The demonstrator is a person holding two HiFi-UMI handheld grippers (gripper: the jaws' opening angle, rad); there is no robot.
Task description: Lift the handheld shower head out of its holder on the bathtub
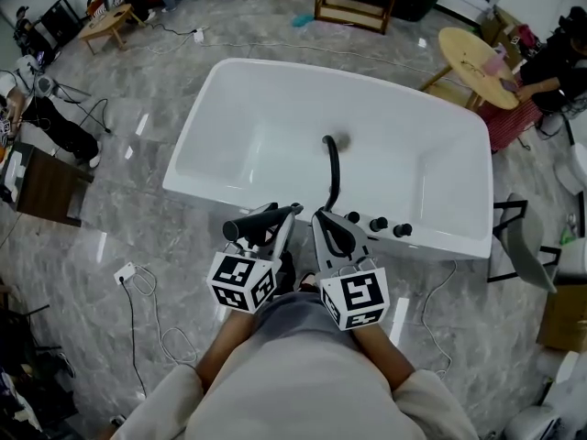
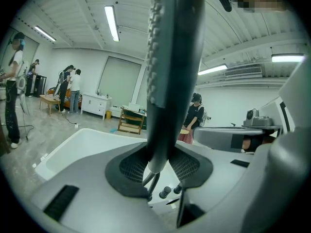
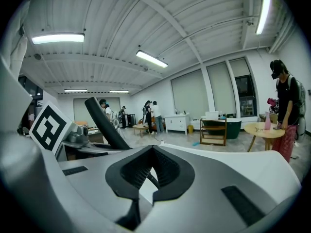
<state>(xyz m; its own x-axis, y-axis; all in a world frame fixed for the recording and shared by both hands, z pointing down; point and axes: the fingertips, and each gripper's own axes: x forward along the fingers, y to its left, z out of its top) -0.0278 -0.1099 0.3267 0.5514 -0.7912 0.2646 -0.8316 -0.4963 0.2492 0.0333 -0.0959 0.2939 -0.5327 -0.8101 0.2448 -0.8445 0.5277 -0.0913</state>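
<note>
The white bathtub [image 1: 229, 99] lies in front of me, with a black curved spout [image 1: 331, 168] and three black knobs [image 1: 378, 223] on its near rim. My left gripper [image 1: 275, 223] is shut on the black handheld shower head [image 1: 249, 225], which lies crosswise above the near rim. In the left gripper view its dark handle [image 2: 170, 72] runs up between the pads of the left gripper [image 2: 158, 166], and its hose [image 2: 151, 181] hangs below. My right gripper [image 1: 335, 236] sits just right of it, shut and holding nothing. In the right gripper view the handle [image 3: 104, 123] slants past the right gripper [image 3: 153, 171].
Grey marble floor surrounds the tub, with cables and a power strip [image 1: 126, 272] at the left. A dark chair [image 1: 523, 241] stands by the tub's right end and a round wooden table [image 1: 477, 62] further back. Several people stand around the room.
</note>
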